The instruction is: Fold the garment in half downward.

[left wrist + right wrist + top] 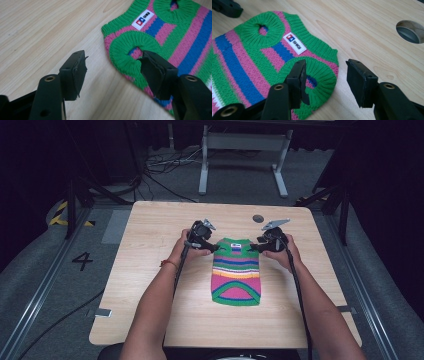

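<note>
Both tongs gaping, striped sweater (pixel 236 271) flat; table hole (pixel 410 31)

A white label (pixel 294 43) sewn on the striped sweater (pixel 249 57), upper middle of the right gripper view, read roughly "SHIQI". At left in the high view, the floor (pixel 55 285) bore a black "4" (pixel 82 260).

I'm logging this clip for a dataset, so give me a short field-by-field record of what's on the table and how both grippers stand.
surface: light wooden table with a round hole near its far edge
garment: small striped knit sweater in green, pink and blue, lying flat, neck end away from the person
label: white tag near the neck
left gripper: open, jaws either side of the sweater's armhole corner
right gripper: open, jaws either side of the opposite armhole corner
held: nothing gripped yet
</note>
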Available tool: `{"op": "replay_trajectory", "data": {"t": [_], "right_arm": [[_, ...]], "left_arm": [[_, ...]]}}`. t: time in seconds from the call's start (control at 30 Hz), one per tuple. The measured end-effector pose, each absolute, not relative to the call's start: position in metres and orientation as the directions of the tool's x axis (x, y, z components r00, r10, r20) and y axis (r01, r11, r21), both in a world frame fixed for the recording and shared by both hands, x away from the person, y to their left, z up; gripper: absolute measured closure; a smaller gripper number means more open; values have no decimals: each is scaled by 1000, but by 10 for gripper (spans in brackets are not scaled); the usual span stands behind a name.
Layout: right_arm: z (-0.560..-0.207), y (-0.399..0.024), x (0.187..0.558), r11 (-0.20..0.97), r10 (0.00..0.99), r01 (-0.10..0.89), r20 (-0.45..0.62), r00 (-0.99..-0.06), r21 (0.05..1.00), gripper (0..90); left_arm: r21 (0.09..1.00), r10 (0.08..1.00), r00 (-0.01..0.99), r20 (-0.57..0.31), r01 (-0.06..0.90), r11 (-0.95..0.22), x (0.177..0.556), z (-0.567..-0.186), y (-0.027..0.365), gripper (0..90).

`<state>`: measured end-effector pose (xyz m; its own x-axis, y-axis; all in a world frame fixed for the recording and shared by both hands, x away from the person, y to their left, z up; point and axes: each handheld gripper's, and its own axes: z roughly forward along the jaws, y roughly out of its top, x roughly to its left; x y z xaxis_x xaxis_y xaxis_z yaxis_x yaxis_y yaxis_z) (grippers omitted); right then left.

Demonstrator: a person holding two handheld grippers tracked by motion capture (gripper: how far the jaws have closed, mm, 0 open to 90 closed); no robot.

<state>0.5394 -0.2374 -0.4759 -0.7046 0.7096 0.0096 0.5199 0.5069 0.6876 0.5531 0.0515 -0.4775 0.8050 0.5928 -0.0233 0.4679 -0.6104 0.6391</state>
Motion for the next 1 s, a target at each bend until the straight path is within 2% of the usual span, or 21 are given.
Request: {"op": "replay_trajectory", "data": {"t": [0.3,0.47,0.73,0.77,0.83,0.87,0.9,1.0], "right_arm": [[-488,-237,550,482,743,552,16,-669,680,580],[-496,-237,553,473,750,572,35,-661,670,583],[-501,-240,554,434,751,595,92,-653,676,599],[-501,-240,553,442,748,592,87,-658,674,622],[-500,-238,553,452,735,586,91,-672,672,689],[-500,-238,553,452,735,586,91,-672,672,689],[-500,-238,553,457,730,583,91,-678,672,713],[-500,-237,552,452,721,590,115,-683,669,803]], "left_arm": [[645,651,758,-46,520,-560,566,-491,33,371],[636,682,729,-56,553,-538,569,-498,33,377],[642,675,733,-84,558,-526,570,-501,35,406],[642,675,733,-84,558,-526,569,-501,35,414],[644,657,748,-95,550,-532,568,-500,34,488],[644,657,748,-95,550,-532,568,-500,34,527],[642,649,755,-97,546,-539,568,-500,33,527],[644,623,773,-125,541,-542,566,-499,32,718]]}}
